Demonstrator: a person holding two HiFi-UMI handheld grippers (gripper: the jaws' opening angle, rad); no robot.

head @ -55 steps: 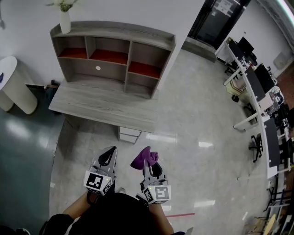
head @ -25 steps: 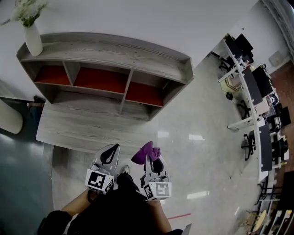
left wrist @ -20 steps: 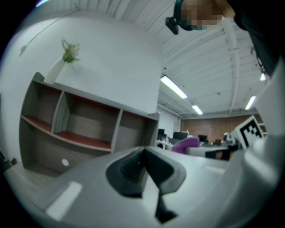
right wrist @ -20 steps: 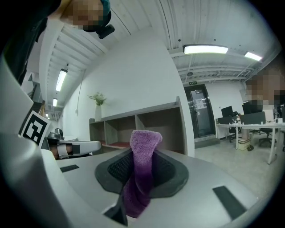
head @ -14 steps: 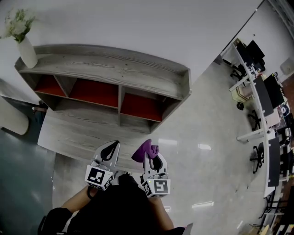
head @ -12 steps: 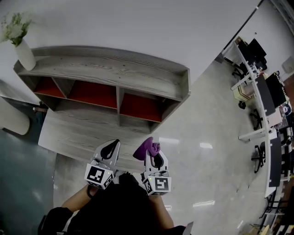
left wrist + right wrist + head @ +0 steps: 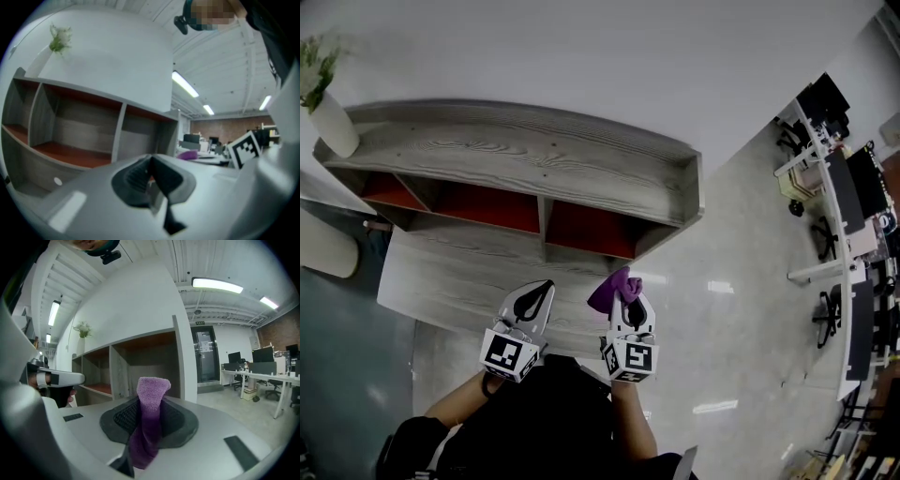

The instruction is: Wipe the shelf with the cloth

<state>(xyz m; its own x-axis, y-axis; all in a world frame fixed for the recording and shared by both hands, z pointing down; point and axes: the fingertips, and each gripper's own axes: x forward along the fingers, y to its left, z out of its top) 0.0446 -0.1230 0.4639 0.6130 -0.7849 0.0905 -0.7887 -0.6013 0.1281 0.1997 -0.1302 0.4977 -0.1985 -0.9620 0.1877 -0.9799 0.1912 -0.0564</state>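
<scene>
A grey wooden shelf unit (image 7: 525, 164) with red-floored compartments (image 7: 591, 230) stands on a grey desk (image 7: 478, 281) against the white wall. My right gripper (image 7: 623, 298) is shut on a purple cloth (image 7: 614, 287), held over the desk's front edge, below the right compartment. In the right gripper view the cloth (image 7: 149, 420) stands pinched upright between the jaws of the right gripper (image 7: 150, 416), with the shelf (image 7: 140, 366) ahead. My left gripper (image 7: 534, 298) is shut on nothing, beside the right one; the left gripper (image 7: 149, 180) faces the shelf compartments (image 7: 75, 136).
A white vase with green sprigs (image 7: 328, 117) stands on the shelf's top left end. A rounded white object (image 7: 323, 246) sits at the left. Pale glossy floor (image 7: 722, 309) spreads to the right, with office desks and chairs (image 7: 839, 197) beyond.
The shelf and desk have come closer and lower in view. Both grippers, the right one still holding the cloth, now sit over the desk's front edge.
</scene>
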